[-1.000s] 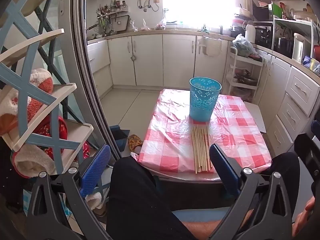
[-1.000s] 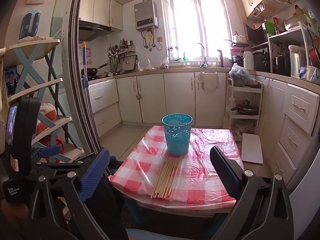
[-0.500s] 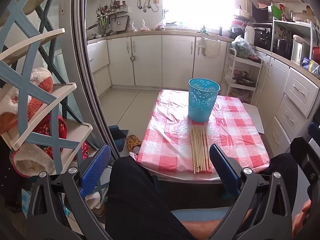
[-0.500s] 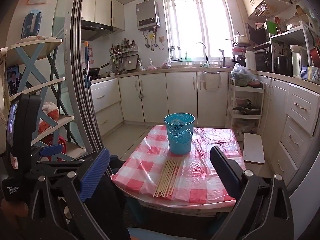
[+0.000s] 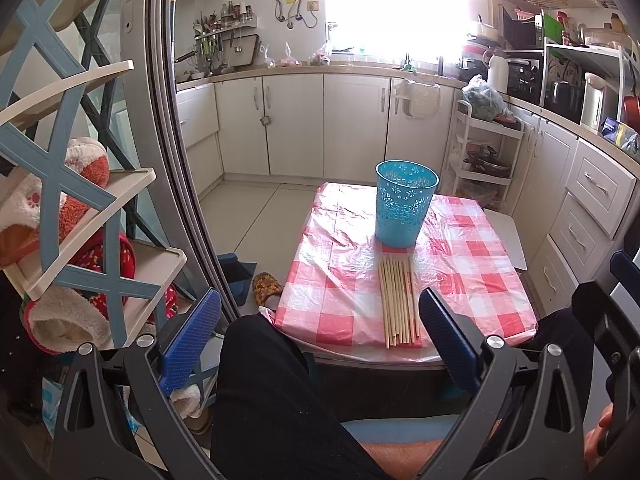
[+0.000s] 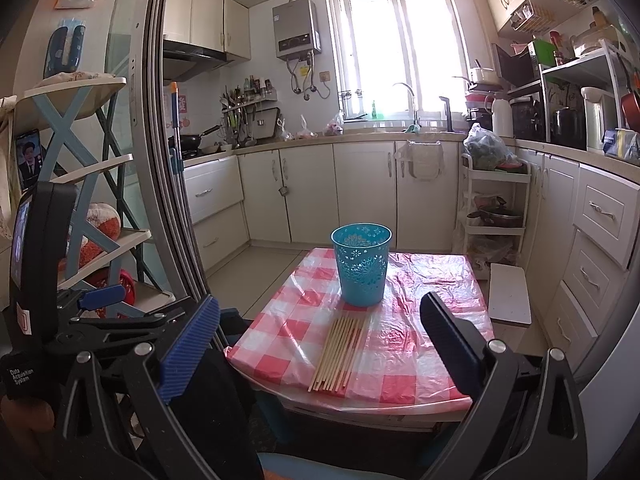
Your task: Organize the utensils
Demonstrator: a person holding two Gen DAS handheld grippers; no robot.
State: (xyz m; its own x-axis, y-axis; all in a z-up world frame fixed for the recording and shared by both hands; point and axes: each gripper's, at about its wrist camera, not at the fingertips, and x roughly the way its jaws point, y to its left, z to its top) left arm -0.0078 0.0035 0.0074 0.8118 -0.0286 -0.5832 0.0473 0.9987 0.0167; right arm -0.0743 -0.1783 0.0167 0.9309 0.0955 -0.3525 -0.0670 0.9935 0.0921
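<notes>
Several wooden chopsticks (image 5: 399, 300) (image 6: 340, 351) lie side by side on a low table with a red-and-white checked cloth (image 5: 344, 280) (image 6: 424, 360). Just behind them stands an upright blue perforated bin (image 5: 405, 209) (image 6: 361, 263). My left gripper (image 5: 318, 338) hangs open short of the table's near edge, above a person's dark-clad leg. My right gripper (image 6: 316, 342) is open too, held back from the table, with nothing between its fingers. The left gripper's body (image 6: 44, 280) shows at the left of the right wrist view.
A shelf rack with slippers (image 5: 76, 216) stands at the left behind a sliding door frame (image 5: 176, 160). White kitchen cabinets (image 5: 352, 124) line the back and right. A trolley rack (image 5: 488, 152) and a white board (image 6: 509, 293) sit right of the table.
Both views have tilted up slightly, so the table and the bin sit a little lower in frame. Both grippers stay open and the chopsticks have not moved.
</notes>
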